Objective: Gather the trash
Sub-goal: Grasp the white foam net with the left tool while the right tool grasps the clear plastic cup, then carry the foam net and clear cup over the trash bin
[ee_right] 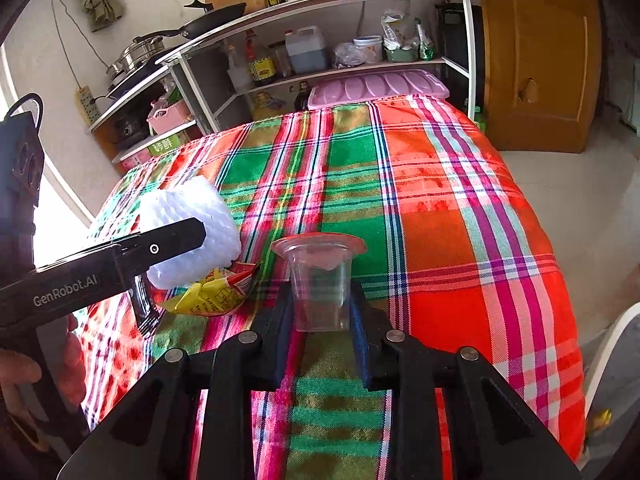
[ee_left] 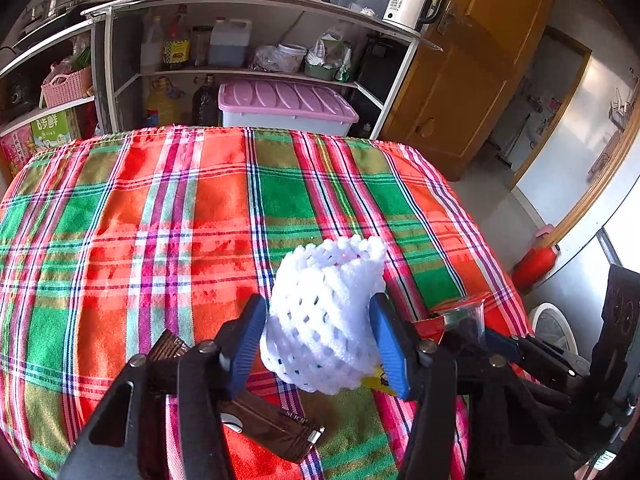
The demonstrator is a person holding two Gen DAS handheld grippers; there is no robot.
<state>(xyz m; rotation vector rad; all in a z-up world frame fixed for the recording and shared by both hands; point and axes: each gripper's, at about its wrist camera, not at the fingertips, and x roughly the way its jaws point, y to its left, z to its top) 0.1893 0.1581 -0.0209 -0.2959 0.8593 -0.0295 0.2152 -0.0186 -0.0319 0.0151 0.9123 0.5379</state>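
A white foam net sleeve (ee_left: 324, 312) sits between the blue pads (ee_left: 390, 344) of my left gripper (ee_left: 318, 308), which is shut on it just above the plaid tablecloth (ee_left: 160, 220). A brown wrapper (ee_left: 268, 420) lies under that gripper. Beside the net lies a crumpled yellow and red wrapper (ee_right: 216, 292). My right gripper (ee_right: 320, 296) is shut on a clear plastic cup (ee_right: 320, 280) with a torn red-rimmed seal, standing upright on the cloth. From the right wrist view, the left gripper's black finger (ee_right: 176, 240) crosses in front of the net (ee_right: 192, 208).
Behind the table stand a metal rack (ee_left: 260, 0) with bottles, pans and a kettle (ee_left: 412, 4), and a pink-lidded storage box (ee_left: 286, 104). A wooden cabinet (ee_left: 472, 80) is at the right. On the floor to the right are a red canister (ee_left: 536, 264) and a white-rimmed round object (ee_left: 552, 328).
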